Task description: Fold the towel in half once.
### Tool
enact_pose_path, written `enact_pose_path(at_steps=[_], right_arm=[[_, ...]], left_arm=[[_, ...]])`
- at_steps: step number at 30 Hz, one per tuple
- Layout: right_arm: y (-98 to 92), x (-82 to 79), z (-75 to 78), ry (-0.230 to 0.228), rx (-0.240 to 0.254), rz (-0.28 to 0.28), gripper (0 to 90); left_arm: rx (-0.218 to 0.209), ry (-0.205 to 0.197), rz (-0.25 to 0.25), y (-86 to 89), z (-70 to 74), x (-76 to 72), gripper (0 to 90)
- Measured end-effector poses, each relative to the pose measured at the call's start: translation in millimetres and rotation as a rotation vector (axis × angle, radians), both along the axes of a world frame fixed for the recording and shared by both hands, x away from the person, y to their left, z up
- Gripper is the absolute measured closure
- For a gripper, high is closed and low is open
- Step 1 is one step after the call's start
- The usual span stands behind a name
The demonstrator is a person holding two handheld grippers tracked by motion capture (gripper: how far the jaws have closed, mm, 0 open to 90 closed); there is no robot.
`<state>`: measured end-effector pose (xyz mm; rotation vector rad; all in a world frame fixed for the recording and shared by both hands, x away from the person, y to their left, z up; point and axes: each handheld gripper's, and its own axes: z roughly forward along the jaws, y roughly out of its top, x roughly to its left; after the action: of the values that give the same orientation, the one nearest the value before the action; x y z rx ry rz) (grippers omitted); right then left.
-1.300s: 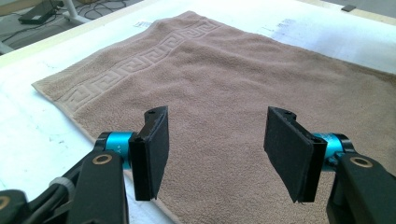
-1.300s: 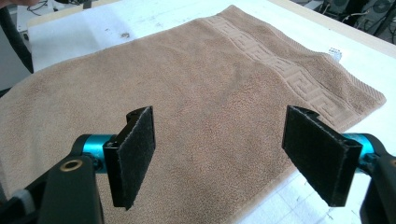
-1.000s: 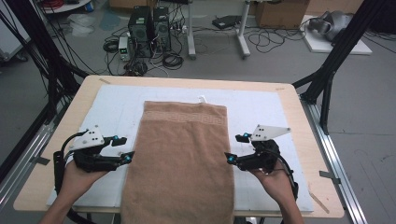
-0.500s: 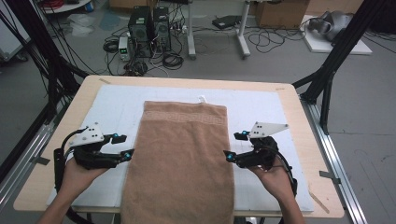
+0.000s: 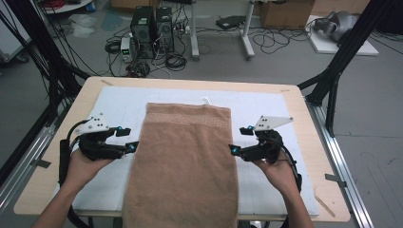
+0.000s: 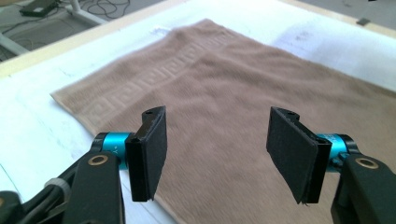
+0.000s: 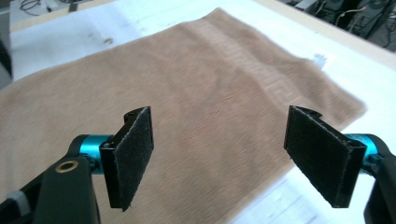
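A brown towel point(image 5: 185, 156) lies flat on the white mat point(image 5: 123, 102), and its near end hangs over the table's front edge. My left gripper point(image 5: 129, 138) is at the towel's left edge, pointing inward, open with nothing between its pads. In the left gripper view the open jaws point(image 6: 222, 149) hover just over the towel point(image 6: 224, 79) near its edge. My right gripper point(image 5: 237, 139) mirrors it at the towel's right edge and is also open. The right gripper view has the pads point(image 7: 133, 156) spread wide above the towel point(image 7: 201, 79), whose patterned band lies farther off.
The mat covers most of a wooden table point(image 5: 294, 102). Black frame struts point(image 5: 332, 80) rise at the table's left and right sides. On the floor beyond the far edge stand computer towers point(image 5: 152, 26), cables and desk legs.
Both hands have slid a little away from the person along the towel's side edges. The towel has not moved, and both grippers stay open.
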<state>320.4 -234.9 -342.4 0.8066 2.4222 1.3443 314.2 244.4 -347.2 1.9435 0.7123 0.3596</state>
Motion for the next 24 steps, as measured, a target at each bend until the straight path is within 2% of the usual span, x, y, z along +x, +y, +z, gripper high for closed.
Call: enact_pose_path(at_steps=[3, 5, 6, 9, 13, 16, 18, 20, 24], right_arm=[[-0.7, 16.4, 7.9, -0.010, 0.000, -0.019, 23.3], [0.5, 28.4, 12.7, -0.019, -0.006, -0.032, 23.4], [1.5, 33.5, 14.4, -0.023, -0.007, -0.038, 23.8], [6.1, 49.7, 14.6, -0.028, -0.028, -0.055, 24.0], [11.7, 68.1, 1.2, -0.012, -0.058, -0.082, 24.2], [15.2, 77.4, -13.4, -0.002, -0.080, -0.098, 24.4], [16.8, 82.0, -23.7, 0.006, -0.090, -0.109, 25.4], [17.3, 85.6, -34.1, 0.020, -0.093, -0.121, 25.7], [17.1, 91.7, -49.2, 0.055, -0.101, -0.127, 25.7]], left_arm=[[0.011, -0.002, 0.014, -1.5, 4.6, 14.7, 39.1], [0.002, 0.001, 0.028, -2.8, 5.3, 24.4, 40.1], [0.011, -0.001, 0.032, -2.9, 5.0, 29.1, 40.5], [-0.001, 0.014, 0.059, -3.9, -2.3, 43.3, 41.4], [0.014, 0.048, 0.093, -5.2, -17.9, 60.8, 42.4], [0.004, 0.052, 0.112, -9.8, -28.4, 71.0, 42.7], [0.012, 0.051, 0.124, -13.6, -34.6, 76.6, 43.6], [0.016, 0.067, 0.121, -16.3, -40.7, 81.5, 43.9], [0.066, 0.107, 0.122, -22.7, -52.2, 88.1, 44.0]])
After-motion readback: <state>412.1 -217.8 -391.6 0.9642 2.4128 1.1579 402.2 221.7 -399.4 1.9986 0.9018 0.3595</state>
